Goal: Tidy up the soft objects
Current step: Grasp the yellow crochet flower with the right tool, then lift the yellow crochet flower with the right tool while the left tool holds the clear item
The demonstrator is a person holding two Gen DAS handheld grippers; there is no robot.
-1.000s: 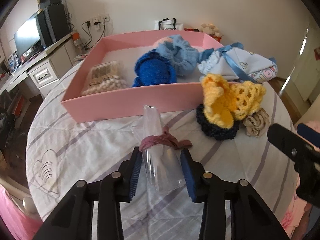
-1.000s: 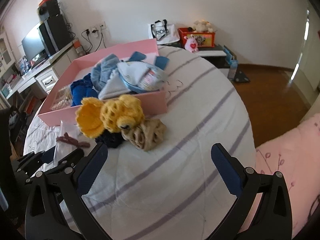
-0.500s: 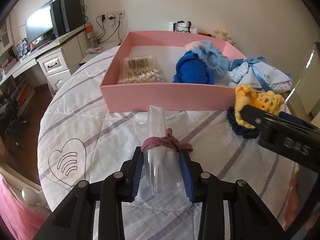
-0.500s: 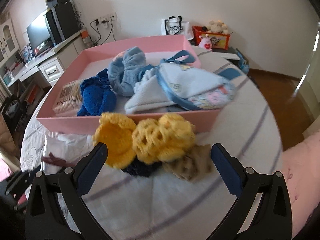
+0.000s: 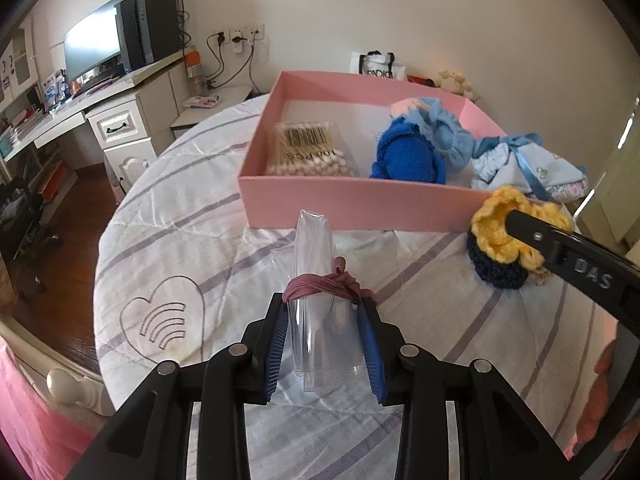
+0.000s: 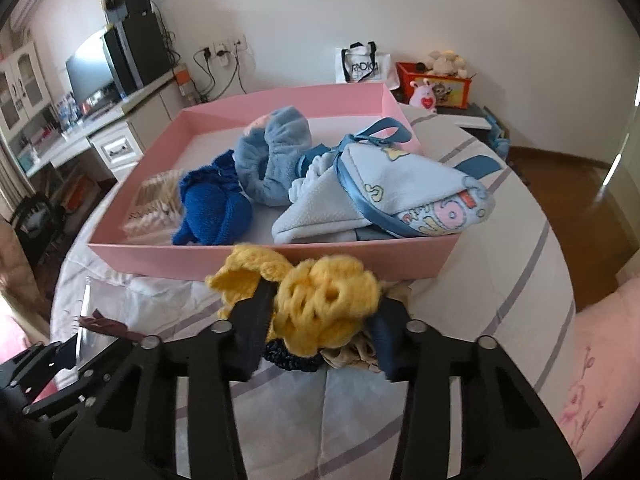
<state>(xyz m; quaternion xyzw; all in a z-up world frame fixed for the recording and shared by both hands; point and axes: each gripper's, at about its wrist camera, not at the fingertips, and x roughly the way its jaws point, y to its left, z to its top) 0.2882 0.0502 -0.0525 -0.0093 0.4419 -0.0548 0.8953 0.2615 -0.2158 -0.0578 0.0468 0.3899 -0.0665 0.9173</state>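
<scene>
A clear plastic sleeve (image 5: 316,312), bound by a mauve hair tie (image 5: 320,286), is clamped between the nearly closed pads of the left gripper (image 5: 323,350) above the striped bedspread (image 5: 168,240); the right gripper (image 6: 320,330) is closing around a yellow crocheted scrunchie (image 6: 320,304), just before the pink box (image 6: 360,260).

- The right gripper (image 6: 320,320), wide open and well back from the pile a second ago, now straddles the yellow crocheted scrunchie (image 6: 320,312), jaws closing on it.
- Its pads seem to be already touching the yarn.
</scene>
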